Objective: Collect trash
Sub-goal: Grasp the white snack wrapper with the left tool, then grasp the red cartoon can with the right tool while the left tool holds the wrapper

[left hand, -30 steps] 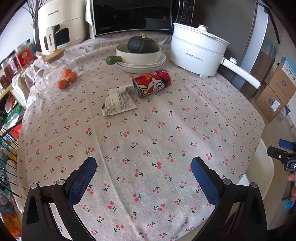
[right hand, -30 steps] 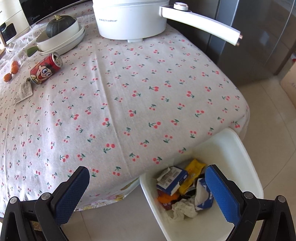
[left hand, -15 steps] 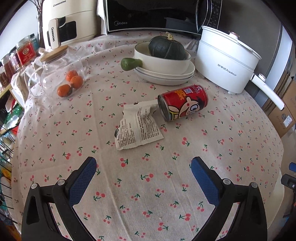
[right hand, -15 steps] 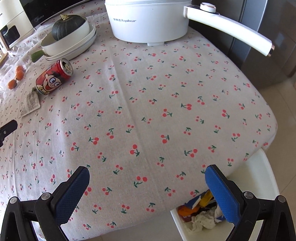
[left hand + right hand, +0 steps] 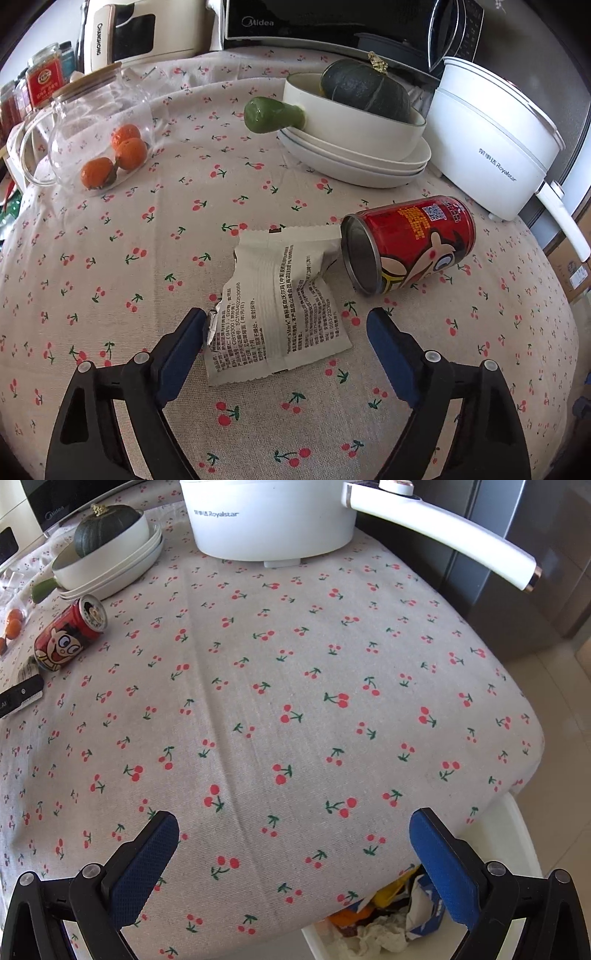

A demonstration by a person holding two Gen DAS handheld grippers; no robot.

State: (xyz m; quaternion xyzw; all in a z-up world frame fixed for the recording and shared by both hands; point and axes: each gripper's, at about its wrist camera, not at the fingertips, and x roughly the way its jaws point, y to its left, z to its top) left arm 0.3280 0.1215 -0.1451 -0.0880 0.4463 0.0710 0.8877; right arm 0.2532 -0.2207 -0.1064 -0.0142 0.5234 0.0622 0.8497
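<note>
While the cherry-print cloth covers the whole desk (image 5: 147, 229), the biggest things stand along its far edge: a black microwave (image 5: 332, 22) and a cream appliance (image 5: 125, 33) at the back, with a white electric pot (image 5: 491, 147) toward the far right corner, its long handle (image 5: 443, 528) reaching out past the desk's right edge. Just beside the pot sits a white bowl (image 5: 351, 122) on stacked plates, holding a dark green squash (image 5: 365, 88). Near the far left edge a glass jar (image 5: 99, 125) holds small orange fruits. Below the desk's near right corner stands a white bin (image 5: 517, 849) with crumpled wrappers inside it.

Toward the middle of the desk a red drink can (image 5: 410, 243) lies on its side, its open end facing the left tool. A torn white wrapper (image 5: 280, 306) lies flat on the cloth, one corner touching the can.

Pointing down at the wrapper, the left tool (image 5: 286, 325) has its jaws closing, the wrapper's near part between them; the left blue pad (image 5: 184, 350) is at the wrapper's torn edge, while the right pad stands clear of it. Near the desk's near right corner, the right tool (image 5: 295, 842) hangs over bare cloth with its jaws spread wide and nothing between them.
</note>
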